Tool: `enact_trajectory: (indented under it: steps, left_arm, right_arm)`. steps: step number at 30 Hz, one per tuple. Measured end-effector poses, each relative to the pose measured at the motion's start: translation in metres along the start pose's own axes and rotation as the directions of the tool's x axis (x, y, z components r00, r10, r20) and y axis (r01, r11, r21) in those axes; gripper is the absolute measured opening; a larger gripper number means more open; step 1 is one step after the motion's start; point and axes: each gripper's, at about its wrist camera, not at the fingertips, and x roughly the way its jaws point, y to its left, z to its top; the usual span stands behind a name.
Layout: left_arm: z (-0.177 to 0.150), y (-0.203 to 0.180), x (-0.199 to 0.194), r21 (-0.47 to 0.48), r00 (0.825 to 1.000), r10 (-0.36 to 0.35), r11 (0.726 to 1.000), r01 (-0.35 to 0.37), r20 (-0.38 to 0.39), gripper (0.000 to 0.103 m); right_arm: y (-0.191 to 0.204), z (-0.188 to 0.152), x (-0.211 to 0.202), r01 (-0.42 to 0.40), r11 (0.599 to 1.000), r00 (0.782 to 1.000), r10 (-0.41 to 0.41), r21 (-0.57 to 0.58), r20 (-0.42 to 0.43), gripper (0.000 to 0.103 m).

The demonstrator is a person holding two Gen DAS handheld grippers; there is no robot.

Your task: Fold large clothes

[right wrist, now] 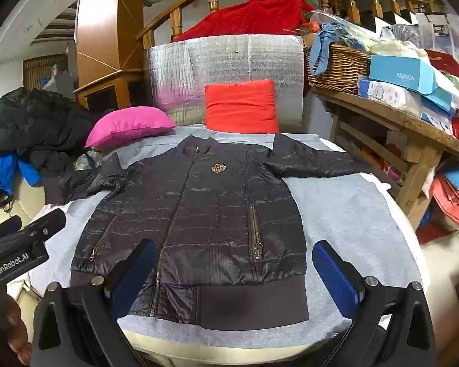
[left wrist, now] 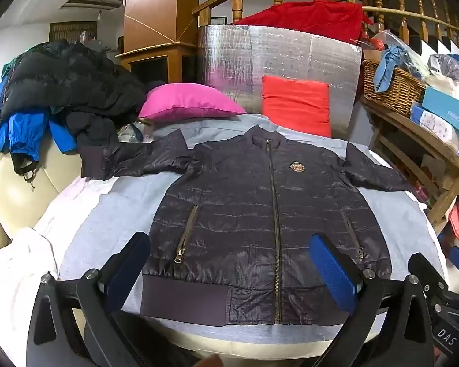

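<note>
A dark navy quilted zip jacket [left wrist: 260,208] lies flat, front up and zipped, on a grey cloth [left wrist: 113,211] over a table; it also shows in the right wrist view [right wrist: 205,214]. Both sleeves are spread outward, the left one [left wrist: 131,159] crumpled. My left gripper [left wrist: 229,263] is open and empty, hovering above the jacket's hem, left of centre. My right gripper [right wrist: 232,266] is open and empty above the hem's right half. The left gripper's body [right wrist: 18,238] shows at the right wrist view's left edge.
A pink pillow [left wrist: 189,101] and a red pillow [left wrist: 296,104] lie behind the jacket, before a silver foil panel [left wrist: 278,61]. Black and blue coats [left wrist: 46,98] pile at the left. A wooden shelf [right wrist: 397,119] with a wicker basket [right wrist: 336,67] and boxes stands at the right.
</note>
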Motion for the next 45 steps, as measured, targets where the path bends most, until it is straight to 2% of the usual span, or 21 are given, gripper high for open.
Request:
enact_trajectory:
  steps: [2, 6, 12, 14, 45]
  left_arm:
    - [0.005, 0.008, -0.003, -0.020, 1.000, -0.019, 1.000, 0.019, 0.016, 0.103]
    - [0.003, 0.005, -0.006, -0.003, 0.999, -0.001, 1.000, 0.001, 0.032, 0.103]
    - [0.000, 0.007, 0.001, -0.012, 1.000, 0.018, 1.000, -0.018, -0.005, 0.103]
    - [-0.002, 0.007, 0.001, -0.006, 0.999, 0.033, 0.999, -0.033, -0.001, 0.103]
    - [-0.005, 0.009, -0.004, -0.010, 1.000, 0.025, 1.000, -0.025, -0.001, 0.103]
  right_arm:
    - [0.000, 0.001, 0.000, -0.002, 1.000, 1.000, 0.002, -0.004, 0.001, 0.103]
    - [0.006, 0.003, 0.001, 0.006, 0.999, 1.000, -0.006, -0.031, 0.004, 0.103]
    - [0.015, 0.000, -0.006, 0.012, 0.999, 1.000, -0.012, -0.052, 0.014, 0.103]
    - [0.016, -0.001, -0.005, 0.013, 0.998, 1.000, -0.013, -0.054, 0.013, 0.103]
    - [0.018, -0.002, -0.008, 0.019, 0.998, 1.000, -0.018, -0.056, 0.007, 0.103]
